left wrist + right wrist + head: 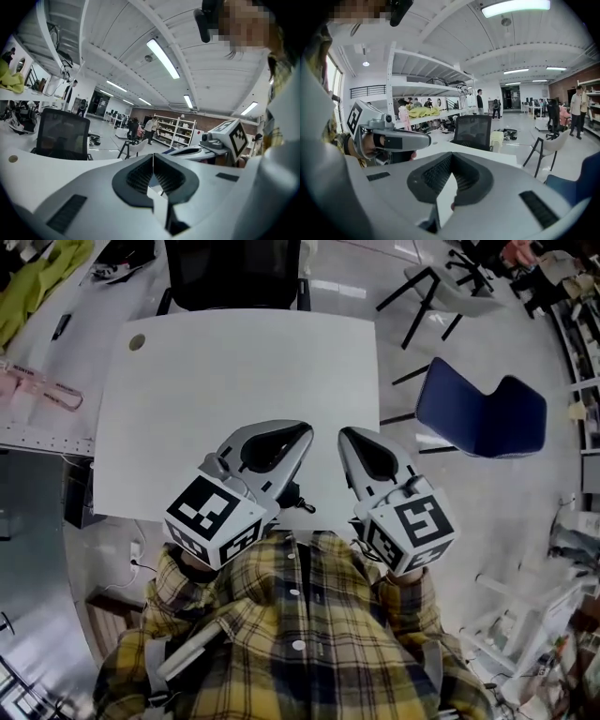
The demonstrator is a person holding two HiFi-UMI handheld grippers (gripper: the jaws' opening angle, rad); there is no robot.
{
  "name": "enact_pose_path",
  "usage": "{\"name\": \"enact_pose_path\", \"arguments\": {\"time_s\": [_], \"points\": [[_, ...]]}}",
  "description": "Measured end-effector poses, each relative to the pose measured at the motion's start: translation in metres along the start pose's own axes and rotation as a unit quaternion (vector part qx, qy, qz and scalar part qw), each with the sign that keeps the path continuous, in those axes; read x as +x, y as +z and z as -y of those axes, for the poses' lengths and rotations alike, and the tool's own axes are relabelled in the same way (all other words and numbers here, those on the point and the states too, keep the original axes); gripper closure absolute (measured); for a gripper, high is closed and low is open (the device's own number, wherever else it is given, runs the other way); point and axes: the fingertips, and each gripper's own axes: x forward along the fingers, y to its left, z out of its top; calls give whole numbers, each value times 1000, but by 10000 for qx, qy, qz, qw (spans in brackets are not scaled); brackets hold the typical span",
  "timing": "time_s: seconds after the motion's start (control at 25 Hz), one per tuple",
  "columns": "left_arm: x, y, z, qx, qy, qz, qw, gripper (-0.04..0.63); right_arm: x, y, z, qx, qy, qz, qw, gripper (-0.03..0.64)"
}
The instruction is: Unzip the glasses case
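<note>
No glasses case shows in any view. In the head view both grippers are held up close to the person's yellow plaid shirt (300,634), over the near edge of the white table (244,381). My left gripper (305,434) has its jaws together with nothing between them; in its own view the left gripper (153,155) points out level across the room, pads touching. My right gripper (345,435) is shut and empty as well, and the right gripper (450,157) shows its ribbed pads meeting. Each gripper sees the other beside it.
A black office chair (234,273) stands at the table's far side and a blue chair (483,413) to its right. A workbench on the left carries a pink object (42,385) and a green cloth (37,282). The table has a small round hole (138,341).
</note>
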Motion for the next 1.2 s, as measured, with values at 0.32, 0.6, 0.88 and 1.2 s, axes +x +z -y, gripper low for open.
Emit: {"name": "enact_pose_path", "arguments": {"time_s": [0.32, 0.6, 0.88, 1.2], "points": [[5, 14, 12, 161, -36, 92, 9998, 588, -9, 25, 2, 2, 83, 258, 9996, 618], [6, 14, 9, 254, 136, 84, 9995, 588, -8, 20, 6, -13, 182, 221, 9996, 618], [10, 13, 6, 306, 232, 53, 9992, 588, -4, 20, 4, -60, 306, 190, 9993, 618], [11, 10, 9, 290, 273, 45, 9992, 588, -8, 15, 6, -52, 316, 169, 9993, 618]]}}
